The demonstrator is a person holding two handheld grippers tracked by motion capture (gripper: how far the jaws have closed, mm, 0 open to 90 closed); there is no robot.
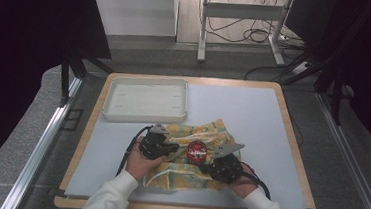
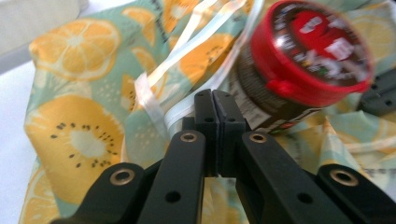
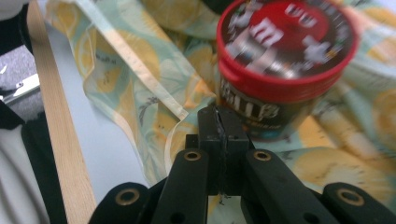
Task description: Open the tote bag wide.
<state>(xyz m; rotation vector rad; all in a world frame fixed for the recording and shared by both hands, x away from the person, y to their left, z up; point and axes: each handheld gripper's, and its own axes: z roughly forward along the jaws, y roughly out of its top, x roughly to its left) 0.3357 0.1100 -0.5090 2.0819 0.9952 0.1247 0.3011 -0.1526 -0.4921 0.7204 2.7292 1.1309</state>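
A cloth printed with orange slices (image 1: 180, 180) lies spread at the front middle of the table. On it stands a dark jar with a red lid (image 1: 197, 150). My left gripper (image 1: 174, 148) is just left of the jar, and my right gripper (image 1: 208, 165) is at its front right. In the left gripper view the jaws (image 2: 213, 95) are pressed together where the cloth's (image 2: 74, 130) white hem runs in, beside the jar (image 2: 308, 51). In the right gripper view the jaws (image 3: 219, 112) are shut at a hemmed fold of cloth (image 3: 154, 65), right below the jar (image 3: 285, 51).
A shallow white tray (image 1: 145, 114) sits at the back left of the pale blue table mat (image 1: 252, 120). The table's wooden edge (image 3: 60, 140) runs close along the cloth on the near side. Metal table legs and cables stand on the floor beyond.
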